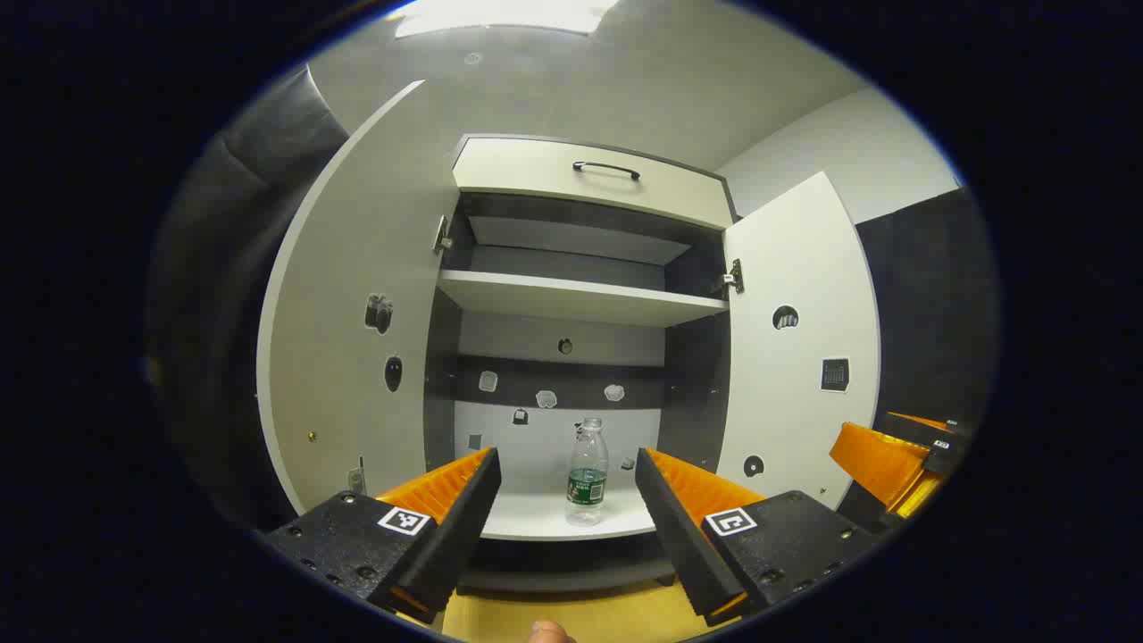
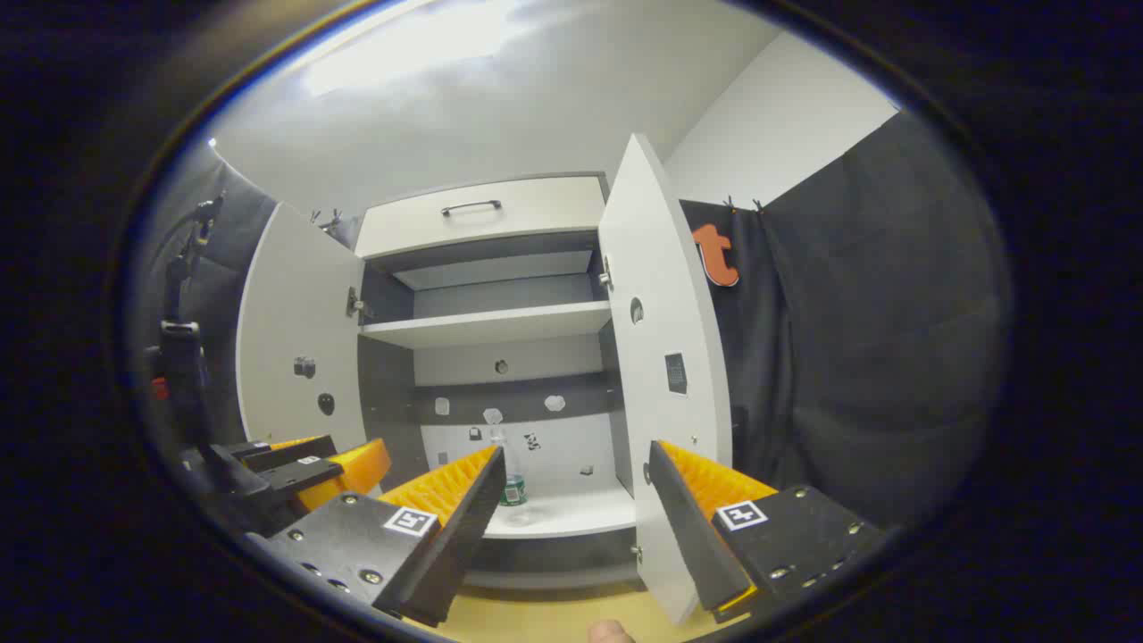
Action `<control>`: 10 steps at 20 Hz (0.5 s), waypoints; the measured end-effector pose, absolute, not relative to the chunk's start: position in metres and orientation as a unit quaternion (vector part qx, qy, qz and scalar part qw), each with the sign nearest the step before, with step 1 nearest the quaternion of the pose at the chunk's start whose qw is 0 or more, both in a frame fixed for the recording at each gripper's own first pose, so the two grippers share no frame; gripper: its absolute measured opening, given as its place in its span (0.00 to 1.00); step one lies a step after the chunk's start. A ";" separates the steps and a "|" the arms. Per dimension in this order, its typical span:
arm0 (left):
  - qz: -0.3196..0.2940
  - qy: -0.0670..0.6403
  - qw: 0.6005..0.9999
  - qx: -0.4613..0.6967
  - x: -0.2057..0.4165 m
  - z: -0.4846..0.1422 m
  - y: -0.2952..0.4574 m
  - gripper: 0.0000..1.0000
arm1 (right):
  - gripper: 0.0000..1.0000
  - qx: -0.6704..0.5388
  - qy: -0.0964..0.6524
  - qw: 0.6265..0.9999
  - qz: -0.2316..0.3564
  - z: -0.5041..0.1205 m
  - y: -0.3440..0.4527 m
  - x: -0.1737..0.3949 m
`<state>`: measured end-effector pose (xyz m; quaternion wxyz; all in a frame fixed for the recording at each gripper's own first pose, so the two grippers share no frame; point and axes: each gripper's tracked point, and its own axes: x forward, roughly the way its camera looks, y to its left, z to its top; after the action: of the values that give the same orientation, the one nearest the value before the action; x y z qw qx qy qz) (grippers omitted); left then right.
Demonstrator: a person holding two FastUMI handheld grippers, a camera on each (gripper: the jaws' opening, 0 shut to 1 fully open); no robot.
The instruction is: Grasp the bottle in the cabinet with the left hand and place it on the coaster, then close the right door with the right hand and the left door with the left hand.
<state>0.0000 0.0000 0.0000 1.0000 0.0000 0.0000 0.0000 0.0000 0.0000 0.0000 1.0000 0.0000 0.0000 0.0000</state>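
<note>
So the cabinet [image 1: 589, 187] stands with both doors swung wide, and the bottle [image 1: 587, 471] is upright on the bottom shelf [image 1: 536, 518], a bit right of centre and clear of the back wall. It's a clear plastic one with a dark label band. The left gripper [image 1: 564, 464] sits in front of the opening with its fingers spread apart and nothing between them, and the bottle lines up in the gap farther back, well apart from both. The right gripper [image 2: 576, 460] has its fingers released too, with the right door [image 2: 665, 357] edge just by its right finger. The left door [image 1: 348, 339] hangs open on the other side. From the right gripper view the bottle peeks out behind the left finger
</note>
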 end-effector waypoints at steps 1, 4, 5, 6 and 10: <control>0.005 -0.001 1.000 -0.001 0.002 0.002 -0.001 0.96 | 0.98 0.001 0.000 1.000 0.003 0.002 -0.003 0.005; 0.027 -0.006 1.000 0.002 0.006 0.008 0.000 0.96 | 0.98 -0.003 -0.002 1.000 0.018 0.004 -0.008 0.018; 0.030 -0.007 1.000 0.001 0.006 0.010 -0.003 0.96 | 0.98 -0.003 0.002 1.000 0.024 0.001 -0.008 0.023; 0.031 -0.008 0.999 0.002 0.007 0.011 -0.005 0.96 | 0.98 -0.005 0.004 1.000 0.027 -0.001 -0.009 0.027; 0.037 -0.013 0.999 0.016 0.014 0.015 -0.012 0.96 | 0.98 -0.031 0.000 0.999 0.044 -0.002 -0.003 0.039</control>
<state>0.0138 -0.0118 0.0149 0.9991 0.0161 -0.0130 0.0371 0.0392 -0.0035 -0.0025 0.9985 -0.0308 -0.0002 0.0445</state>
